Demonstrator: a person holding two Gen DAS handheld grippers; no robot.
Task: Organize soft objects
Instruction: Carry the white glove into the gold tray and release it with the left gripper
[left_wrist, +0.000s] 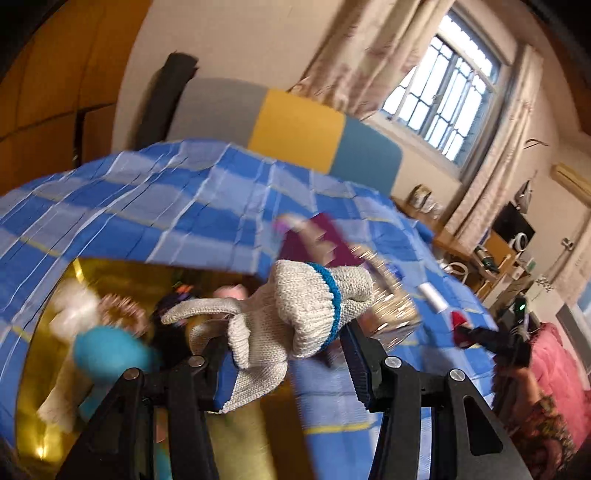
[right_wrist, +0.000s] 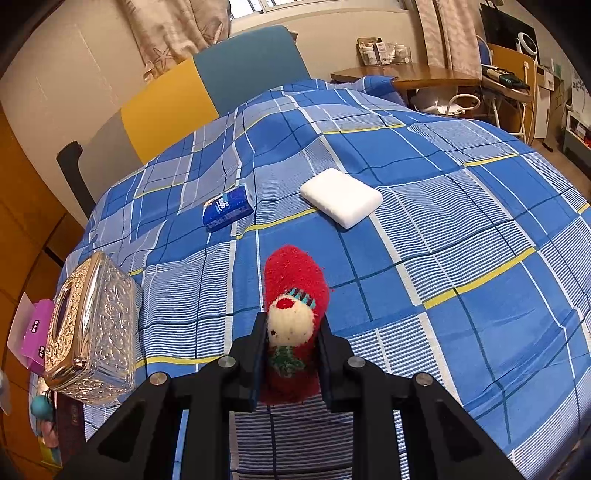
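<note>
Two tongs, left (left_wrist: 291, 354) gripping glove (left_wrist: 295, 306), right (right_wrist: 291, 354) clamping red sock (right_wrist: 293, 314)

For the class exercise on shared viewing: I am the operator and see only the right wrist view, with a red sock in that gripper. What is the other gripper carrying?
Observer: The left gripper carries a grey knitted glove with a blue band.
Operator: Where is it heading?
Observer: I cannot tell, but a yellow container off the bed's edge shows beneath it.
Operator: Anything in it?
Observer: Blurred soft toys, one turquoise.
</note>
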